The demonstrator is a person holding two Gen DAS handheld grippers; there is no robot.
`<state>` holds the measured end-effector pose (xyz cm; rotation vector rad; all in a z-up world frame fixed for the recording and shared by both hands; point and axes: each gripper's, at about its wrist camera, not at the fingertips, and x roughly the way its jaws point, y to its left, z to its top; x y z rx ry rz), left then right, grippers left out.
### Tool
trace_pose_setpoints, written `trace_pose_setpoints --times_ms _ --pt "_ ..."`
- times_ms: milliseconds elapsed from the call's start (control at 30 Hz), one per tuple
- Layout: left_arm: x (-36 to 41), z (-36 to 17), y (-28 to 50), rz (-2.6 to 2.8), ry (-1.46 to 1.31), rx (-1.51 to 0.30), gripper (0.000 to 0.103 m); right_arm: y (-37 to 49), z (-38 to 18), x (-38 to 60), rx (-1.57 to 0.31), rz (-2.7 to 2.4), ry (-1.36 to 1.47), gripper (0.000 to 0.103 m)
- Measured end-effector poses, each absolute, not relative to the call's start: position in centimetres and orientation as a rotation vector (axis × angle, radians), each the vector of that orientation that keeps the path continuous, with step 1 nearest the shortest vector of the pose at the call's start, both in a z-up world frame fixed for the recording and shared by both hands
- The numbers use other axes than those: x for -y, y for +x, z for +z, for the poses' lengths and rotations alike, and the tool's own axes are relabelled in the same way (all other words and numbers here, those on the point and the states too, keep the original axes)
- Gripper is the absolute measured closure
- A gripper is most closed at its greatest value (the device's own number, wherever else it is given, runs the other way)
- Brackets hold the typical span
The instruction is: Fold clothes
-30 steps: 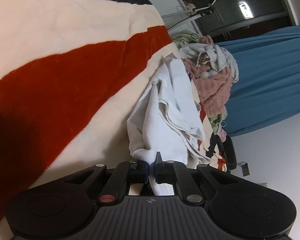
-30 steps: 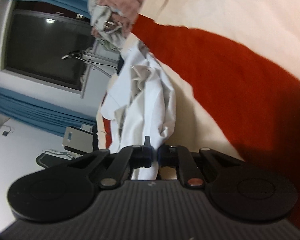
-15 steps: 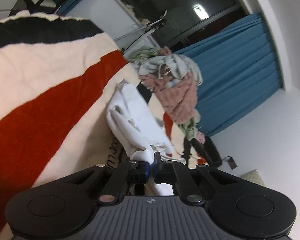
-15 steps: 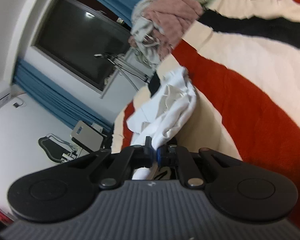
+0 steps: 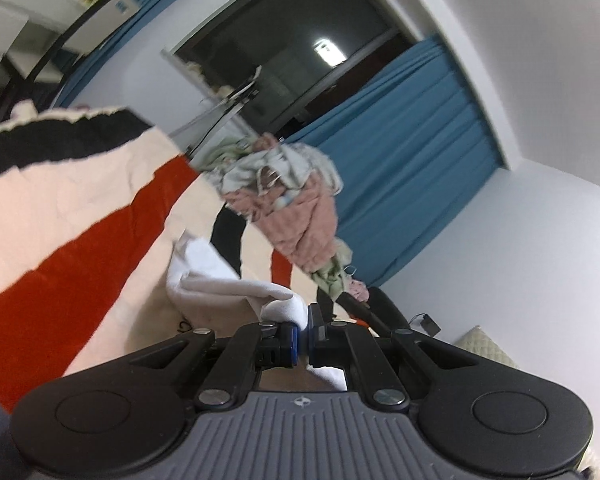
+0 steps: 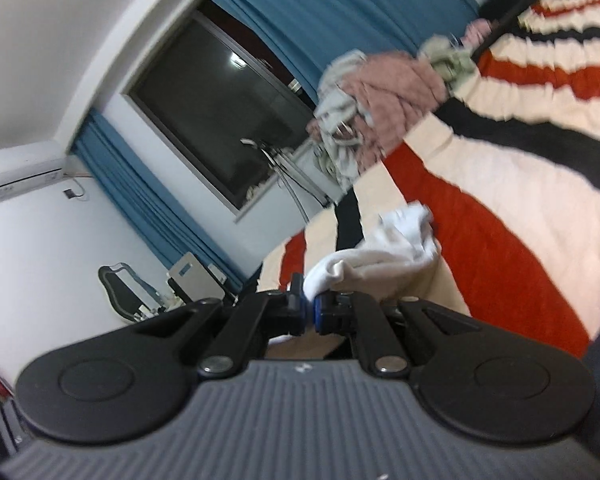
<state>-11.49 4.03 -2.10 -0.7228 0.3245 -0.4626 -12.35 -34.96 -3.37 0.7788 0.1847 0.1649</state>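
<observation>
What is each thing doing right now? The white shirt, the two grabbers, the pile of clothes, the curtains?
white garment: bunched up, pinched by both grippers, lying partly on the striped blanket.
left gripper: shut on the white garment.
right gripper: shut on the white garment.
clothes pile: heaped, unfolded, on the blanket.
blue curtains: pulled aside, dark window uncovered.

free: striped blanket (image 5: 80, 208) near side | blocked: clothes heap (image 5: 292, 208) at far edge
</observation>
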Motion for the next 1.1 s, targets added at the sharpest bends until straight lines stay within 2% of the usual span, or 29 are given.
trace_pose_setpoints --times_ms 267,567,767,967,1000,1033,1067,1100 --pt "-3.3 -0.4 -11.4 -0.448 -0.733 -0.330 0.099 -12.7 -2.1 34.7 -0.138 0.143 0.749 0.096" --pt "0.6 2.3 2.8 -0.264 -0.692 -0.465 0.098 1.1 1.1 36.3 -0.321 0.070 0.826 0.095" --pt "1.9 -1.6 12.5 -0.234 -0.674 -0.554 0.098 11.6 -1.9 37.2 -0.462 0.016 0.807 0.095" --pt "1.4 -6.5 16.9 -0.295 -0.662 -0.572 0.097 15.0 -6.6 38.5 -0.527 0.042 0.857 0.091" --pt "1.4 -6.7 17.3 -0.311 -0.648 -0.577 0.091 15.3 -6.7 38.5 -0.542 0.053 0.847 0.090" --pt "1.5 -6.9 17.5 -0.332 -0.628 -0.579 0.086 15.6 -6.6 38.5 -0.556 0.064 0.836 0.079" --pt "1.7 -6.9 17.6 -0.358 -0.604 -0.578 0.063 15.9 -6.6 38.6 -0.570 0.075 0.826 0.053" --pt "1.9 -7.0 17.7 -0.387 -0.569 -0.578 0.038 15.8 -6.4 38.4 -0.556 0.121 0.817 0.035"
